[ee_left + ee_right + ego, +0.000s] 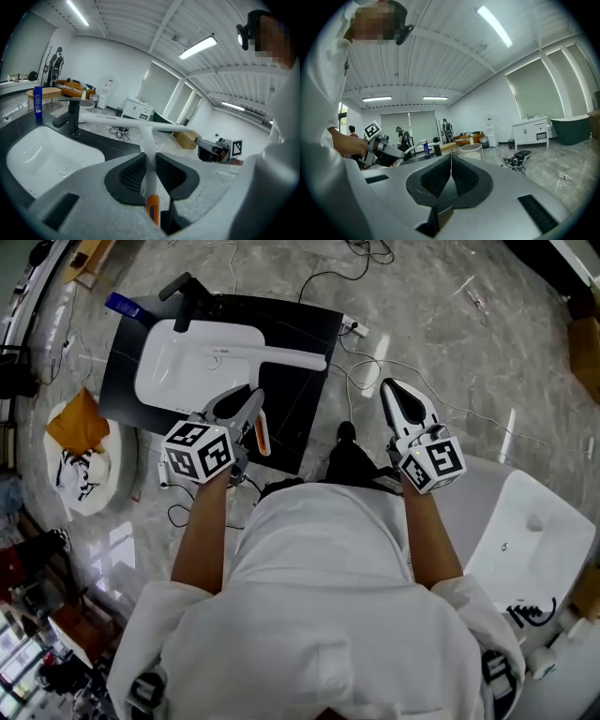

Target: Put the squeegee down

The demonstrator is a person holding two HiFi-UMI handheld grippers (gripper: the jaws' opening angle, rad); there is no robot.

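The squeegee [277,356] is white and T-shaped, with an orange band on its handle. In the head view its blade bar hangs over the white sink basin [173,367], near the basin's right rim. My left gripper [247,403] is shut on the squeegee's handle [149,174]; the pads press on it from both sides, and the blade bar [133,123] crosses ahead of the jaws. My right gripper [390,388] is held apart to the right over the floor. In the right gripper view the right gripper [451,162] has its jaws closed together with nothing between them.
The basin sits in a black countertop [305,418] with a black faucet [184,298] and a blue bottle [123,306] at its far edge. Cables [361,371] trail over the marble floor. A white fixture [539,526] stands at the right, and a round white tub with a yellow bag [77,427] at the left.
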